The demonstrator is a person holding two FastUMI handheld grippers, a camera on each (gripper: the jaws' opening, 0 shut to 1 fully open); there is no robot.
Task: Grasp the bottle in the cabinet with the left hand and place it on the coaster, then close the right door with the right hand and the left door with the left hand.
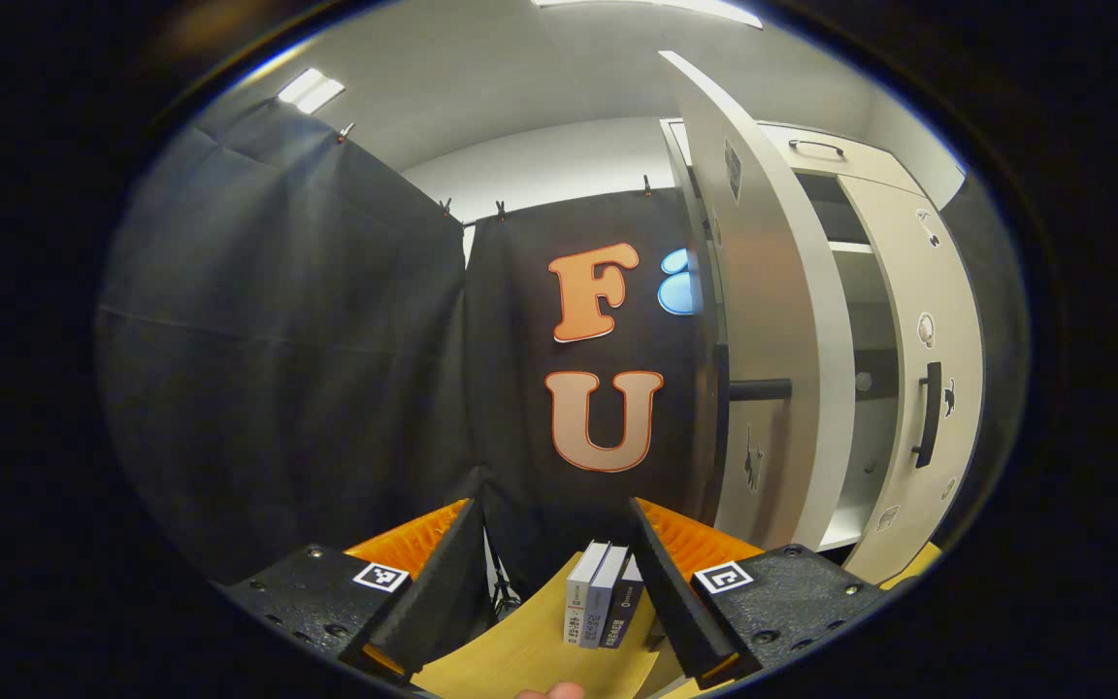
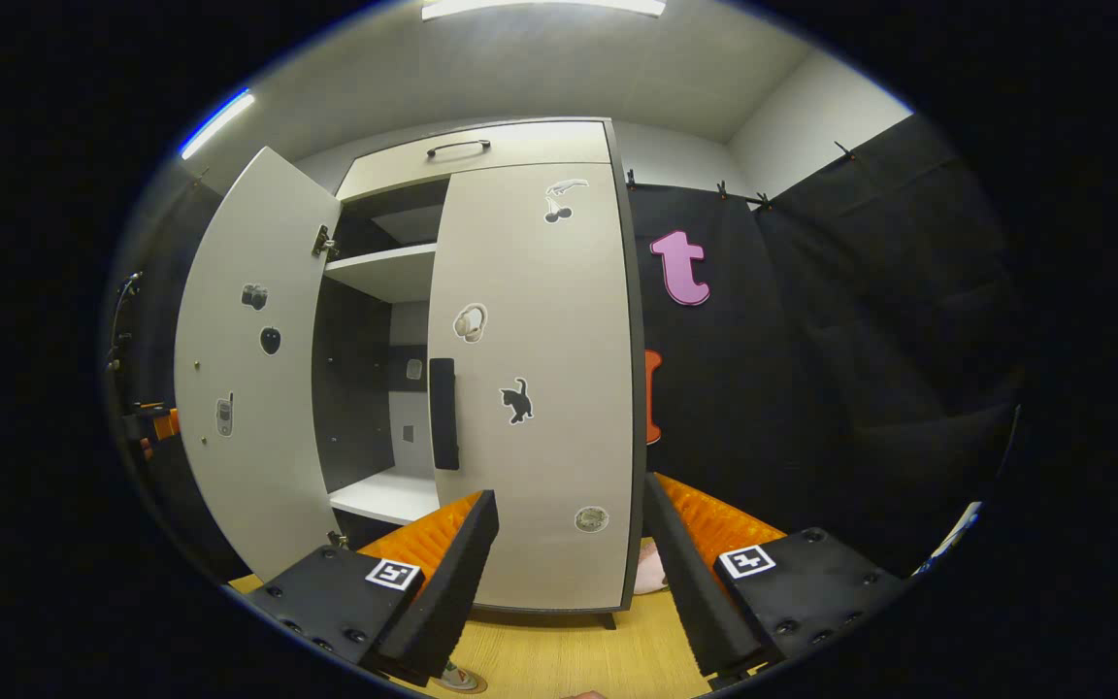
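Observation:
The pale cabinet stands on the wooden table. Its right door [image 2: 535,388], with a black handle [image 2: 443,413], lies flush with the cabinet front. Its left door [image 2: 248,379] hangs wide open. The lower shelf [image 2: 384,495] behind the opening looks bare. My right gripper [image 2: 569,553] is open and empty, just in front of the right door. My left gripper [image 1: 559,563] is open with nothing between its fingers, left of the open left door [image 1: 772,320]. A small round thing [image 2: 457,677] lies at the bottom edge; I cannot tell what it is.
Three slim books [image 1: 603,607] stand upright on the wooden table [image 1: 520,660] between my left gripper's fingers, farther off. A pale pinkish object [image 2: 651,573] sits by the cabinet's right foot. Black cloth walls close in the booth behind and on both sides.

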